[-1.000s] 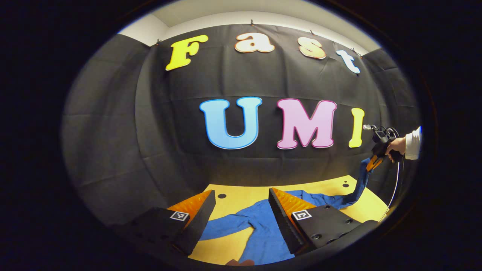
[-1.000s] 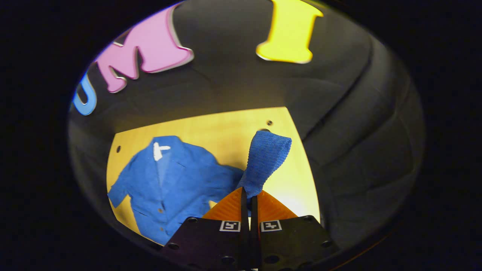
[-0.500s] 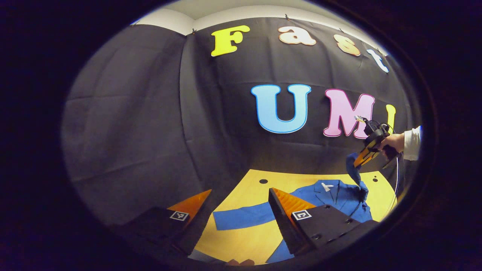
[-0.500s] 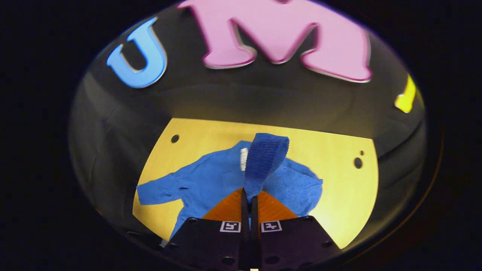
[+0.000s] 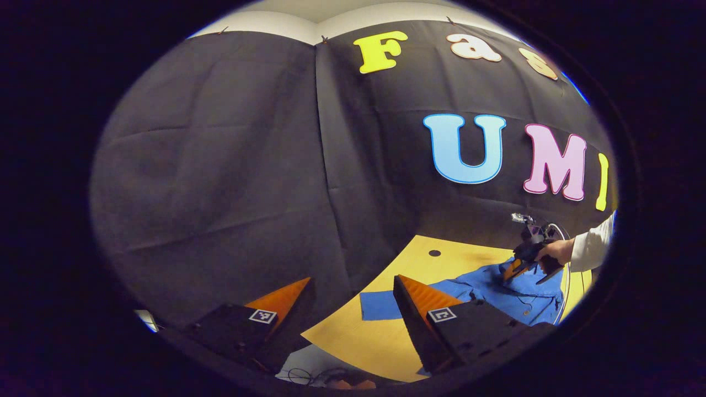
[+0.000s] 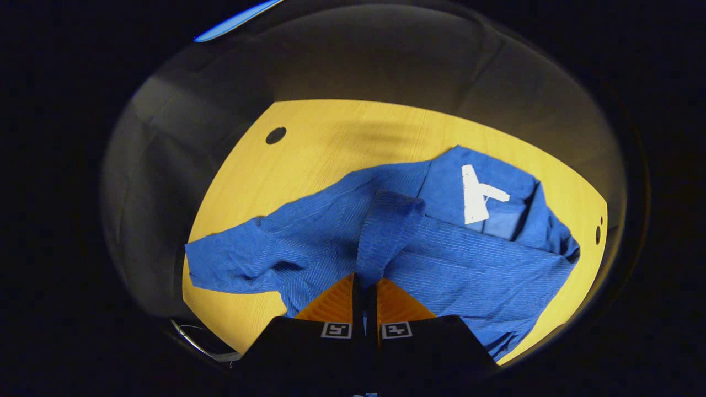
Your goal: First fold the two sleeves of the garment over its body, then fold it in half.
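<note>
A blue button-up garment (image 6: 463, 264) lies spread on the yellow wooden table (image 6: 331, 143), collar and white label toward the upper right in the right gripper view. My right gripper (image 6: 365, 278) is shut on the cuff of one sleeve (image 6: 386, 231), which lies folded across the garment's body. The other sleeve (image 6: 231, 267) stretches out flat to the left. In the left gripper view my left gripper (image 5: 353, 286) stands open and holds nothing, above the table's left corner; the flat sleeve end (image 5: 378, 306) lies just beyond its fingers. Farther off, the right gripper (image 5: 515, 270) sits low on the garment (image 5: 496, 289).
Black cloth walls close in the table on the far and left sides. Round holes (image 6: 275, 135) mark the tabletop near its far corners. A person's hand and white sleeve (image 5: 584, 253) hold the right gripper. A cable loop (image 5: 309, 376) lies below the table's near edge.
My right gripper has carried the sleeve cuff from high in the air down and across onto the garment's body. My left gripper has swung left, still open.
</note>
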